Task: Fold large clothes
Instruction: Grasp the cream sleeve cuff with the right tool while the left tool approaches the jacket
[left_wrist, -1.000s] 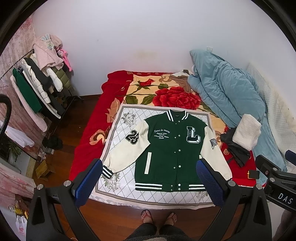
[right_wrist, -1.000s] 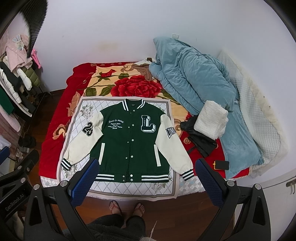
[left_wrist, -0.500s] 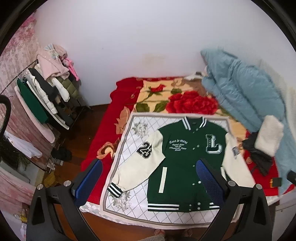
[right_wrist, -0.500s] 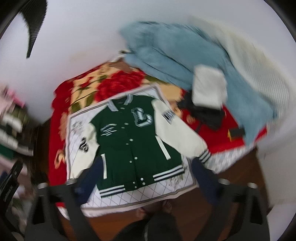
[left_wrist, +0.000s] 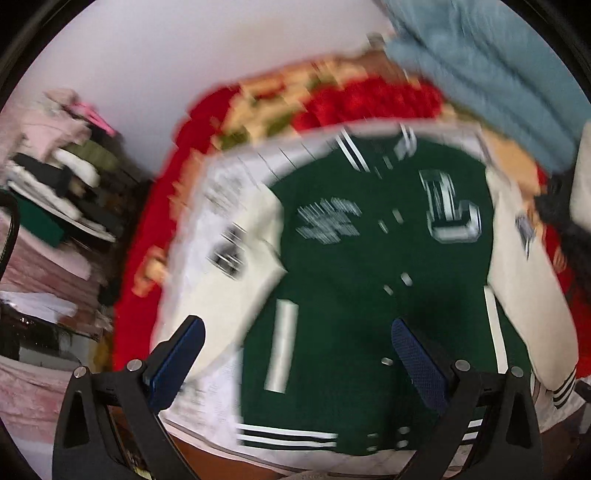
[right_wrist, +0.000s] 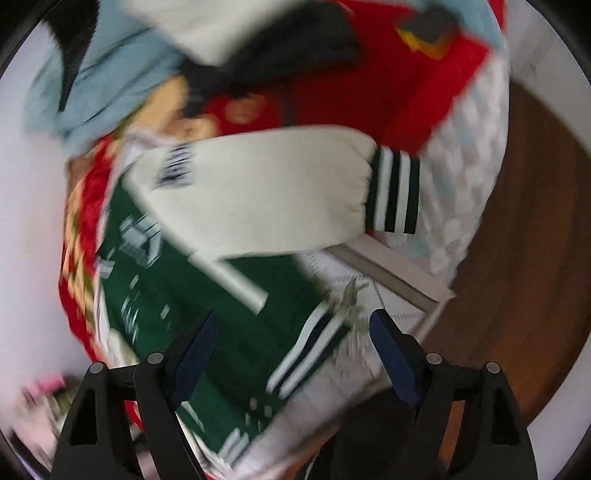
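The jacket (left_wrist: 354, 295) lies flat on the bed (left_wrist: 147, 295), front up, long axis from hem at 6 o'clock to collar at 12. Left gripper (left_wrist: 297, 363) and right gripper (right_wrist: 291, 350) hang above it, wide open, holding nothing.

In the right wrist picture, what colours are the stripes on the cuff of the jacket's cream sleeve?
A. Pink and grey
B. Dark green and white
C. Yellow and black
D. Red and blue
B: the cuff at the end of the cream sleeve shows dark green bands alternating with white ones, matching the green body of the jacket.
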